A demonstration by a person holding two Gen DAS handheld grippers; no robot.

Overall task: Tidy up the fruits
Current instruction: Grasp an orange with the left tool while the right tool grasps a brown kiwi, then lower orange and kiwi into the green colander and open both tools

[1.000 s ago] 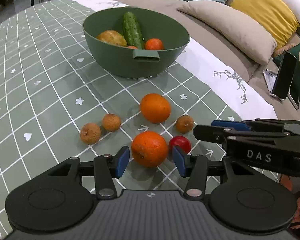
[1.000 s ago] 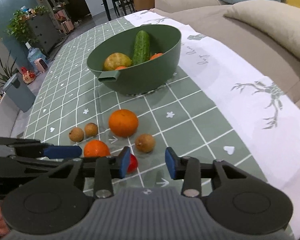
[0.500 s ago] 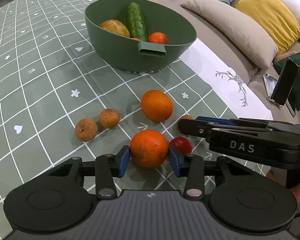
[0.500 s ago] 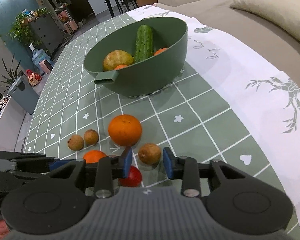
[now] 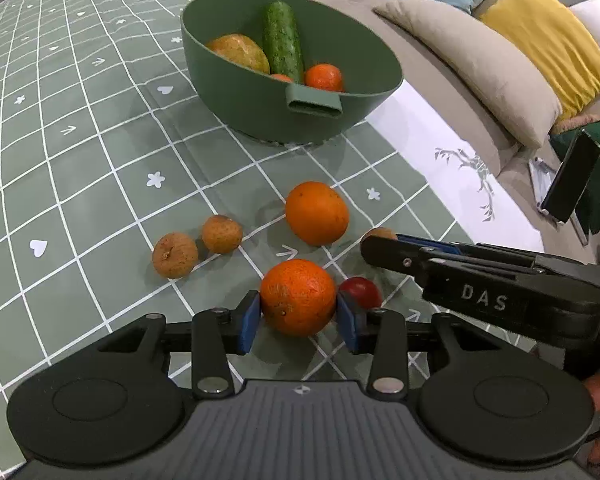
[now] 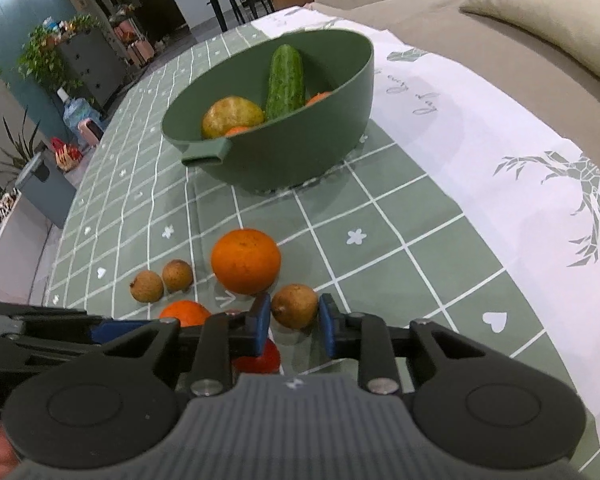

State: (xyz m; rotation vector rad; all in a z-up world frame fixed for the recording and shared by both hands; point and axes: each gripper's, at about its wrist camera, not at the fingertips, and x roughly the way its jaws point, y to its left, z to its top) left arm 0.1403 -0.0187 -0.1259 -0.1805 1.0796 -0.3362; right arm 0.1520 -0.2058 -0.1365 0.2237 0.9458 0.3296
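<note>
Left tongs [image 5: 298, 322] pinch the near orange [image 5: 297, 297]: both blue pads touch its sides, w/ the fruit sitting on the bench [image 5: 100, 160]. Right tongs [image 6: 292, 322] sit around a small brown fruit [image 6: 295, 305], pads [image 6: 261, 322] close on either side; can't tell if they touch it yet, so grip is unclear. In the left view the right tongs reach in from the right, side-on, tips over that same brown fruit, only a sliver of it showing.

A red fruit [image 5: 361, 291] lies just beside the near orange, on its right, partly behind the left tongs' right pad. In the right view it shows under the right tongs' left finger. A 2nd orange [image 5: 317, 213] rests further out, apart from the near one, btwn it and the bowl [image 5: 260, 100]. Two more brown fruits [image 5: 175, 255] [image 5: 222, 234] lie to the left, touching or nearly so.

Bowl is dark green w/ a flat handle facing the cameras, standing further back on the bench. Inside: a cucumber [image 5: 283, 42] leaning on the far wall, a yellowish fruit [image 5: 240, 52] to its left, a small orange fruit [image 5: 324, 77] near the handle, plus another orange bit mostly hidden.

Bench cloth is green w/ a white grid and a white border on the right. Sofa w/ cushions [image 5: 472, 64] behind.
</note>
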